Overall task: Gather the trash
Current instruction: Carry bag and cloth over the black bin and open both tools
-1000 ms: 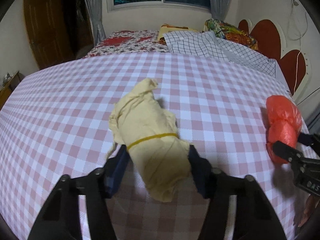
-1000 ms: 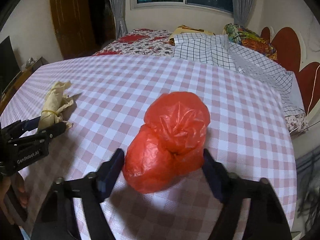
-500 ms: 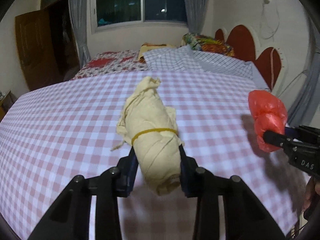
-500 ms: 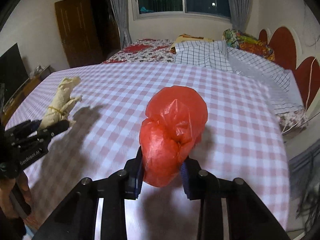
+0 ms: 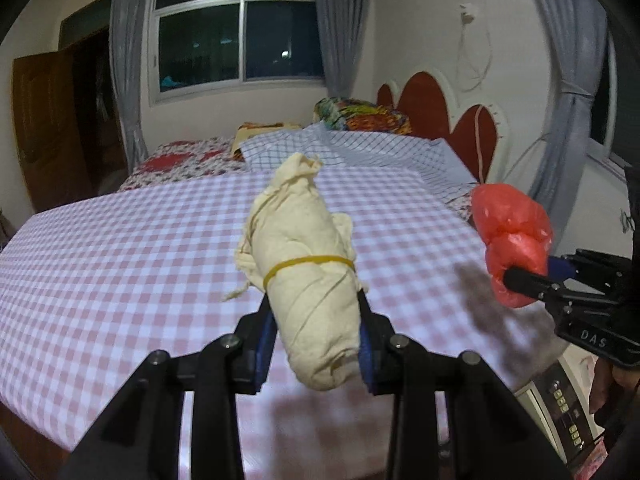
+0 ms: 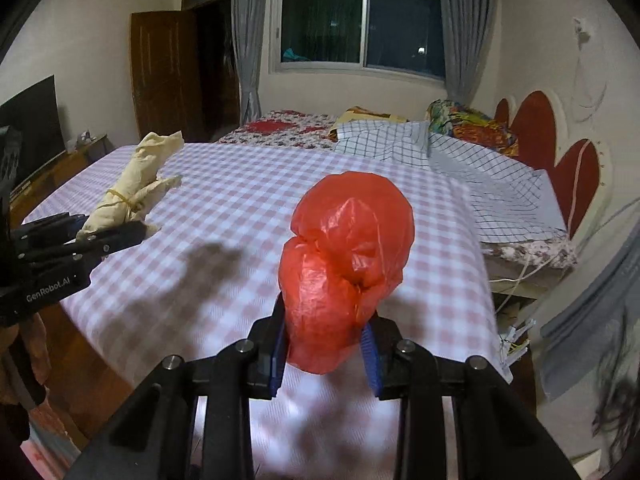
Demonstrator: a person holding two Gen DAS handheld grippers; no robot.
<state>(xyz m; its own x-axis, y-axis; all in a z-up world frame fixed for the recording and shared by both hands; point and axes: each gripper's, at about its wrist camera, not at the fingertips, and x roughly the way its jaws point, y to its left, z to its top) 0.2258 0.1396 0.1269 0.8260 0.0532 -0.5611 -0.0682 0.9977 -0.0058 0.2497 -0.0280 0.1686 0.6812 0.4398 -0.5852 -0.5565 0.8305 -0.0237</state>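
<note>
Left tongs [image 5: 318, 340] clenched on cream cloth bundle [image 5: 308, 264], rubber-banded, raised clear above checked bed [image 5: 120, 248]. Right tongs [image 6: 325, 354] clenched on red plastic bag [image 6: 346, 268], likewise lifted off bed. Both gripped at lower end so bulk stays visible; probably ready for carrying to bin, none in view.
</note>
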